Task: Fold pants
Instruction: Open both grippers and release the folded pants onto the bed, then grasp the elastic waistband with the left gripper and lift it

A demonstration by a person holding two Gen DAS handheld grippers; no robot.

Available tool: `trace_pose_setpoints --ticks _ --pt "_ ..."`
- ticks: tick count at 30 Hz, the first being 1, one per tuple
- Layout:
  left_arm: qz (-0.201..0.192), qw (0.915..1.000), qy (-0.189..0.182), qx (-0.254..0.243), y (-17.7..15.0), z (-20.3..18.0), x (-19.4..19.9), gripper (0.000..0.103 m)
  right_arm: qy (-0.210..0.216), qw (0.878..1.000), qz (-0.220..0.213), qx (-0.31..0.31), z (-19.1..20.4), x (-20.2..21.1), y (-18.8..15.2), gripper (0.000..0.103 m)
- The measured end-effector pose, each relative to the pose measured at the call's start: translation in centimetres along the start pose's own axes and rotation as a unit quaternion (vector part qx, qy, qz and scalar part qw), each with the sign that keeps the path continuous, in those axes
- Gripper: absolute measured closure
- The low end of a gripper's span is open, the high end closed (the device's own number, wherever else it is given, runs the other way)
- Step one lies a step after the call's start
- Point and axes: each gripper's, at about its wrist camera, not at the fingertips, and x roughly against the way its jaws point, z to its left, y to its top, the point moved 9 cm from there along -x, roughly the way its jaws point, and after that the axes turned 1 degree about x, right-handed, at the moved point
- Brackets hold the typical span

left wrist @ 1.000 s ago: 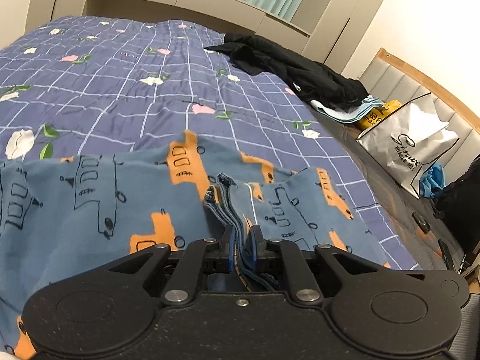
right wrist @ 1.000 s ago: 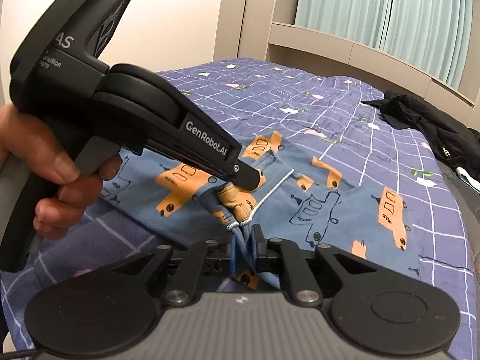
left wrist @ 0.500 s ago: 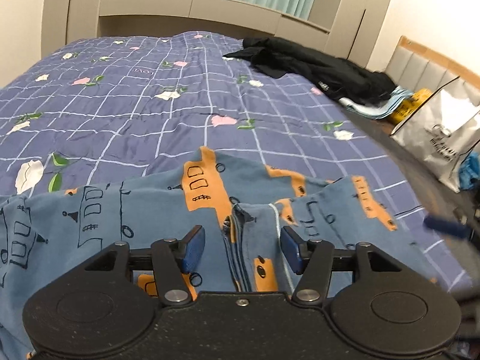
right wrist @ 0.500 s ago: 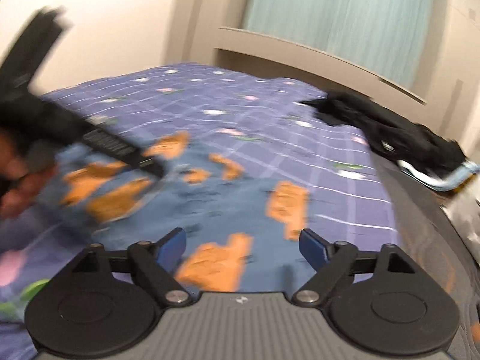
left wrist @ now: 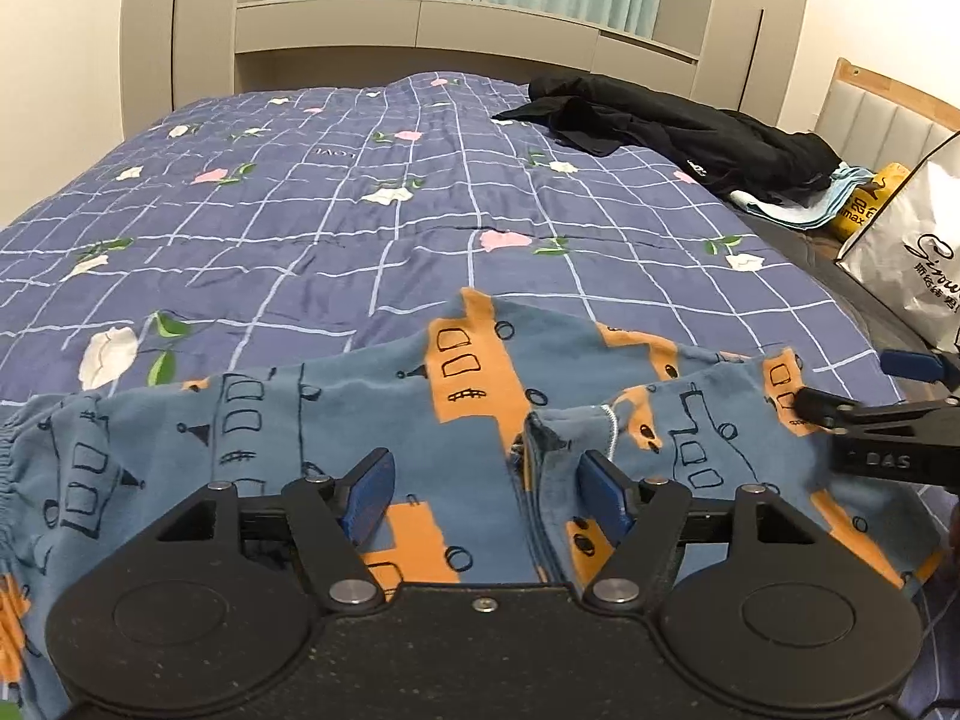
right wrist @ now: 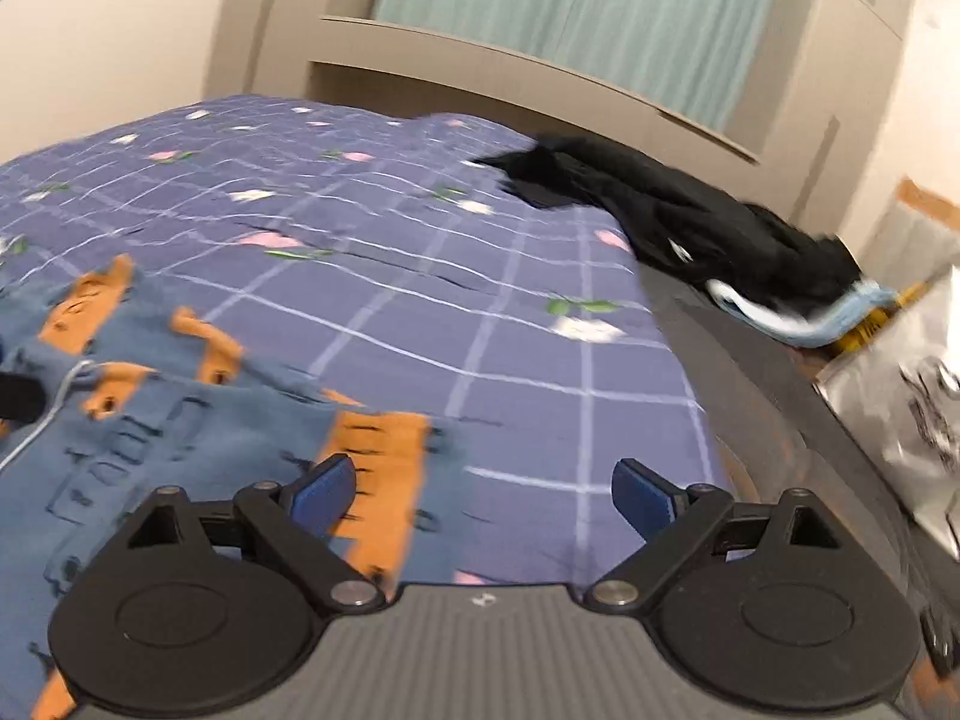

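Note:
The pants (left wrist: 372, 420) are blue with orange bus prints and lie folded on the bed's near edge. They also show in the right wrist view (right wrist: 198, 420). My left gripper (left wrist: 487, 495) is open, its blue pads either side of a bunched fold of fabric, gripping nothing. My right gripper (right wrist: 483, 491) is open and empty, over the pants' right edge and the quilt. Its tip shows at the right of the left wrist view (left wrist: 888, 384).
The bed has a purple checked quilt (left wrist: 360, 210) with flowers. A black garment (left wrist: 678, 132) lies at the far right on light blue cloth. A white shopping bag (left wrist: 918, 252) and a yellow packet stand by the bed's right side. A headboard shelf and curtains are behind.
Both grippers were shut on the pants' folded edge a second ago. Both have let go and opened wide. The right gripper has swung off to the right; the pants now rest on the bed.

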Motion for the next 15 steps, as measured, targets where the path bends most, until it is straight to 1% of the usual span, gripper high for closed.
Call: trace_pose_setpoints --ticks 2,4,8,11,15 --pt "-0.002 1.0 0.001 -0.002 -0.3 0.0 0.5 0.029 -0.003 1.0 0.005 -0.009 -0.7 0.5 -0.7 0.007" --pt "-0.005 0.9999 0.001 -0.012 -0.8 -0.2 1.2 0.027 -0.004 1.0 0.006 -0.002 -0.6 1.6 -1.6 0.007" --pt "-0.011 0.9992 0.005 -0.039 -2.0 -0.6 2.6 0.024 0.009 1.0 -0.001 0.006 0.7 4.5 -3.1 0.007" --pt "-0.014 0.9985 0.009 -0.052 -3.1 -0.7 3.7 0.022 0.005 1.0 -0.003 0.011 1.5 6.5 -4.0 0.006" --pt "-0.019 0.9984 0.003 -0.054 -3.7 -0.4 5.1 0.018 0.003 1.0 0.001 0.006 2.1 8.3 -4.8 0.004"
